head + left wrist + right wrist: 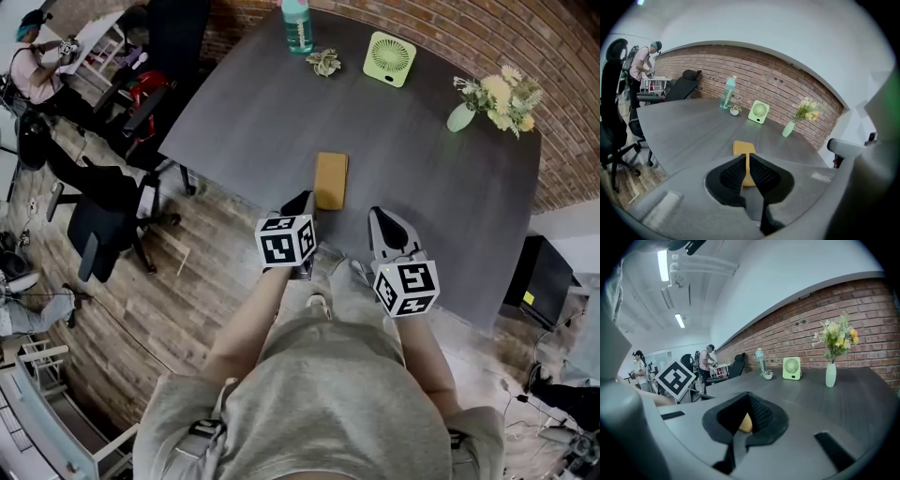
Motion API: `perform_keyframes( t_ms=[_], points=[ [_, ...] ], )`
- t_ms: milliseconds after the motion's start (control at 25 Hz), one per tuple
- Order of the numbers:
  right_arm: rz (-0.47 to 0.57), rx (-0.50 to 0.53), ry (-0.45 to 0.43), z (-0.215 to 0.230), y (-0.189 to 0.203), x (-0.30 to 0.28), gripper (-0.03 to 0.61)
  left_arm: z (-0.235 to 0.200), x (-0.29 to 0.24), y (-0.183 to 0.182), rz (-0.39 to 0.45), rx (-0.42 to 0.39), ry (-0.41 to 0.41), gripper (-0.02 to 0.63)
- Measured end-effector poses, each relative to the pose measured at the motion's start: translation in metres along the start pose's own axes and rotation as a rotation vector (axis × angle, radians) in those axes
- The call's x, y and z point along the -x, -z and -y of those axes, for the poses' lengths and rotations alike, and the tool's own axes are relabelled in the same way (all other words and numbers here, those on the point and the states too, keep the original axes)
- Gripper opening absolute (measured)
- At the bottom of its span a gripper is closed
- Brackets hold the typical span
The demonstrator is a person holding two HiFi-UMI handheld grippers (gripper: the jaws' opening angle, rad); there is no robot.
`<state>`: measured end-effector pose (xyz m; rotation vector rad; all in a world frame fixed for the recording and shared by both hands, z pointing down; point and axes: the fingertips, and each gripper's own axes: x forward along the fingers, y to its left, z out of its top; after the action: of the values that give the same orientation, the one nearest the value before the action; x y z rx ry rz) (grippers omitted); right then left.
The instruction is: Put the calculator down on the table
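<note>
A: Lying flat on the grey table (422, 178), is that the calculator (331, 180)?

B: Yes, near the front edge, just beyond my claws and touching neither. My left claw (302, 202) is pinched nearly together on nothing. My right claw (384, 220) is closed and empty too.
</note>
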<state>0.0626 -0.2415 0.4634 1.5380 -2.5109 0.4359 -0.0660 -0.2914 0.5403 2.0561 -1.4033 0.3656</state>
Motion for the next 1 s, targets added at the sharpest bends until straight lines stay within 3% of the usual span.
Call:
perform_keyframes(
  t_ms=[1000],
  points=[
    [0.077, 0.010, -0.009, -0.061, 0.000, 0.072, 0.002, 0.044, 0.120, 0.009, 0.114, -0.135, 0.099, 0.021]
  ],
)
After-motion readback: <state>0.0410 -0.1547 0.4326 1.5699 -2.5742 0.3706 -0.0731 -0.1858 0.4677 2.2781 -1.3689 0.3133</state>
